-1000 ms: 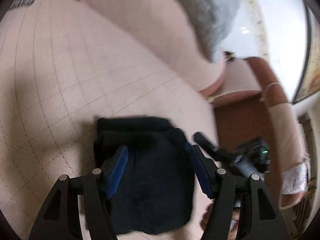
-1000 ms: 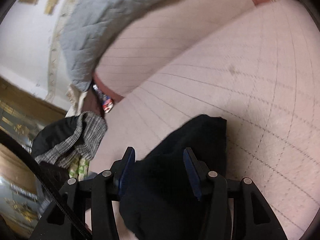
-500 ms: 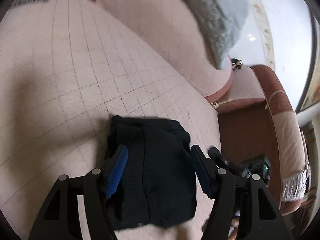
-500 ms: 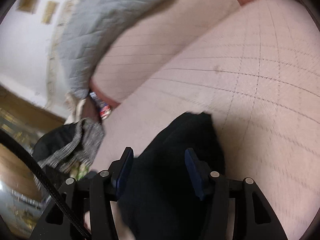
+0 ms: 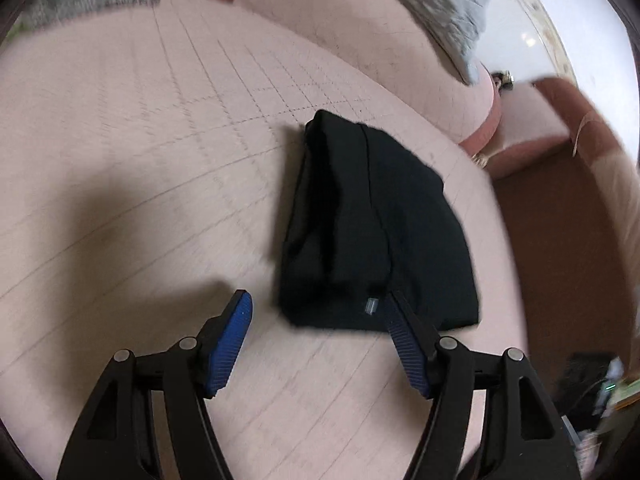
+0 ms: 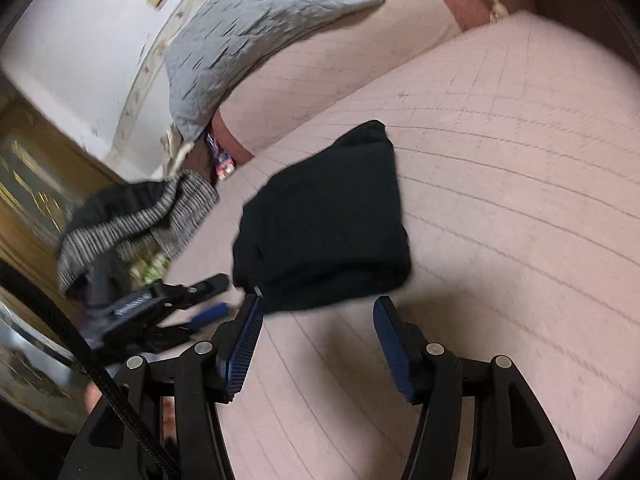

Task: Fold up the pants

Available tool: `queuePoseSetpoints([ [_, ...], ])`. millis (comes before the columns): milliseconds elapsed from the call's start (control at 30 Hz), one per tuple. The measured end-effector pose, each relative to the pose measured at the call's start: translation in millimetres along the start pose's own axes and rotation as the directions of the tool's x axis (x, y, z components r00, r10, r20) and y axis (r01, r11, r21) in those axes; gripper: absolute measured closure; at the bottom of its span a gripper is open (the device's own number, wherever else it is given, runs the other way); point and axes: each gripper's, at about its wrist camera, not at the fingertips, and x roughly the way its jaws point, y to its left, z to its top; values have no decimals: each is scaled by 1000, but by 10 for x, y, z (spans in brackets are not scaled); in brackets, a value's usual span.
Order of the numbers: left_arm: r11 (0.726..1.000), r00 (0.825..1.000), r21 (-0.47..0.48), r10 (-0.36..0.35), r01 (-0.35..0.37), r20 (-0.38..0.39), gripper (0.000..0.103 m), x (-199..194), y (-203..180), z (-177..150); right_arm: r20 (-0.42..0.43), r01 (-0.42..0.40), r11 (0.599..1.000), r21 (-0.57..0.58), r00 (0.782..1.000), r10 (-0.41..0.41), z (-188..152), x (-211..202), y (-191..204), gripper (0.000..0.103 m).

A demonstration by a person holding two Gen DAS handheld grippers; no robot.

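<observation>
Left gripper (image 5: 318,306) and right gripper (image 6: 318,308): jaws opening, nothing between them. Folded black pants (image 5: 372,224) flat on pink quilted sofa seat (image 5: 140,160), just beyond both grippers. Grey blanket (image 6: 248,36) over backrest behind pants; striped garment (image 6: 132,220) beside them.

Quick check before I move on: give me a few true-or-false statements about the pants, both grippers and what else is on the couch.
1. The black pants lie folded in a compact bundle on the pink couch. True.
2. The left gripper is clamped on the pants. False: its jaws are opening, with only couch between them.
3. The right gripper holds nothing. True; its jaws are opening too.
4. A grey quilted blanket covers the pants. False: it lies on the backrest, apart from them.
</observation>
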Motion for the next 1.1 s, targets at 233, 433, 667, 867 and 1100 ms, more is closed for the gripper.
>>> queuePoseSetpoints([
  [233,967,967,145,185,-211,176,31,-453,-380,-581,98,199,973,-118,977,-188,-542,-290,245,36],
  [433,930,921,185,258,-319,293,21,-660,-528,-865,167,300,936,-185,948,-270,-754,-461,412,30],
  [667,919,923,202,281,-337,263,21,-612,-427,-968,135,353,915,-195,934,-331,-889,-405,471,29],
  [867,919,928,221,267,-326,260,21,-596,-442,-1025,125,373,895,-244,928,-352,-968,-346,547,27],
  [1100,924,937,219,262,-312,229,21,-514,-408,-1013,100,386,888,-248,923,-373,-997,-240,528,26],
])
